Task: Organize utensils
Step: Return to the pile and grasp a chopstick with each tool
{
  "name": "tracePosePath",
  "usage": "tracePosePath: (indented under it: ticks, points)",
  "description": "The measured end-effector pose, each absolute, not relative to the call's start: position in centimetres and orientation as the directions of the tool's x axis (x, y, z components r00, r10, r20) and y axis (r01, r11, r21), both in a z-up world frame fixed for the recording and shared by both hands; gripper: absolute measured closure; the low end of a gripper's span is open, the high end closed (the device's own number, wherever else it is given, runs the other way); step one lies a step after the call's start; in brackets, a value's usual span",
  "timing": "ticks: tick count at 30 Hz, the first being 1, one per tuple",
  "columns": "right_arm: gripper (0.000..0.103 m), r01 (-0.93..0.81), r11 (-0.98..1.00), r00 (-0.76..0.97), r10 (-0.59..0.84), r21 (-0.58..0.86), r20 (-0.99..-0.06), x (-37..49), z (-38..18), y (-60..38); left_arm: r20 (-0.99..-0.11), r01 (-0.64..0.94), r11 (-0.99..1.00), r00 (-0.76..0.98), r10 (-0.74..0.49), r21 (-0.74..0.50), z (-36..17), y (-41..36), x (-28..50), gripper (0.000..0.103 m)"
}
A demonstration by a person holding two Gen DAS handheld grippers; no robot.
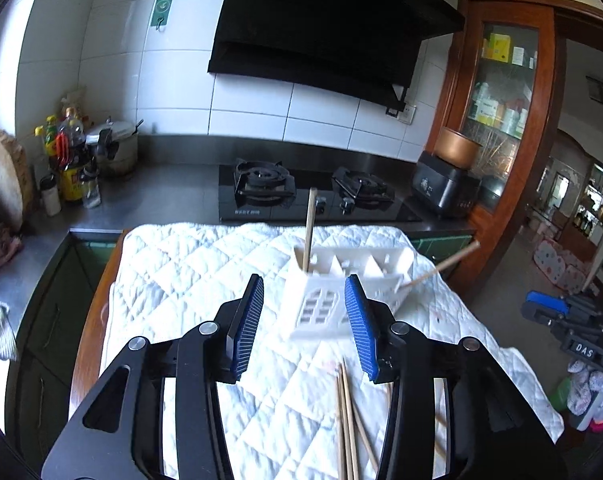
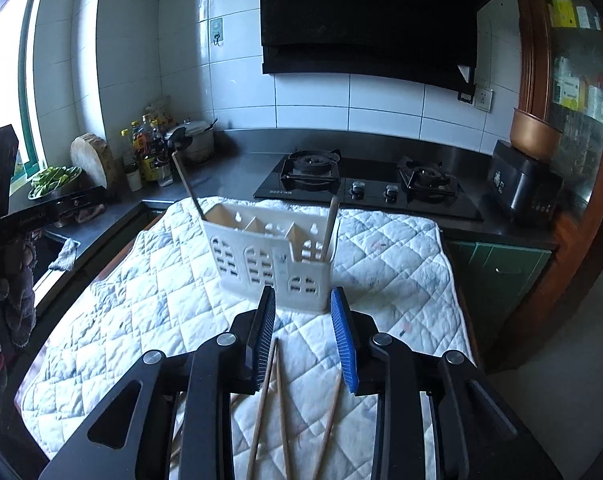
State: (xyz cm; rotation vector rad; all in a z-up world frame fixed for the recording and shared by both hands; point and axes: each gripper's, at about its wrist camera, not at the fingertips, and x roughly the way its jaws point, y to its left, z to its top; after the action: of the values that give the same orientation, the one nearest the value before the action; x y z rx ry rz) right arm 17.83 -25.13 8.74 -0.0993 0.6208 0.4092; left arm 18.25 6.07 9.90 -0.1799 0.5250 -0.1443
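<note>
Room: kitchen, quilted cloth (image 2: 149, 292) over the tabletop.
Holder: white utensil caddy (image 2: 269, 260) mid-cloth, two chopsticks inside.
Loose chopsticks (image 2: 279, 396): near edge.
Left tongs (image 1: 305, 328): wide open, empty.
Right tongs (image 2: 303, 340): wide open, empty.
Risk: the light caddy could tip if nudged.

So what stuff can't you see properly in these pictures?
- Loose wooden chopsticks on the white quilted cloth: right wrist view, near ends hidden under the right claw.
- Same chopsticks, left wrist view: cut off by the bottom edge.
- White slotted plastic utensil holder: bottoms of its compartments hidden by its walls.
</note>
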Motion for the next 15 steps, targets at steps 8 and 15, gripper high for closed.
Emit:
tracePosePath:
  ticks: [8, 15]
  points:
    - [0.074, -0.405, 0.911, 0.660, 0.351, 0.079, -0.664, 12.1, 0.1, -24.6, -0.537, 0.093, 0.966, 0.816, -0.213, -0.243, 3.5, 5.6, 12.6, 0.058]
    - [0.079, -0.389, 0.918, 0.608, 0.323, 0.083, -0.725, 9.9, -6.2, -23.1, -0.604, 0.091, 0.969, 0.767, -0.216, -0.232, -1.6, 4.1, 9.2, 0.058]
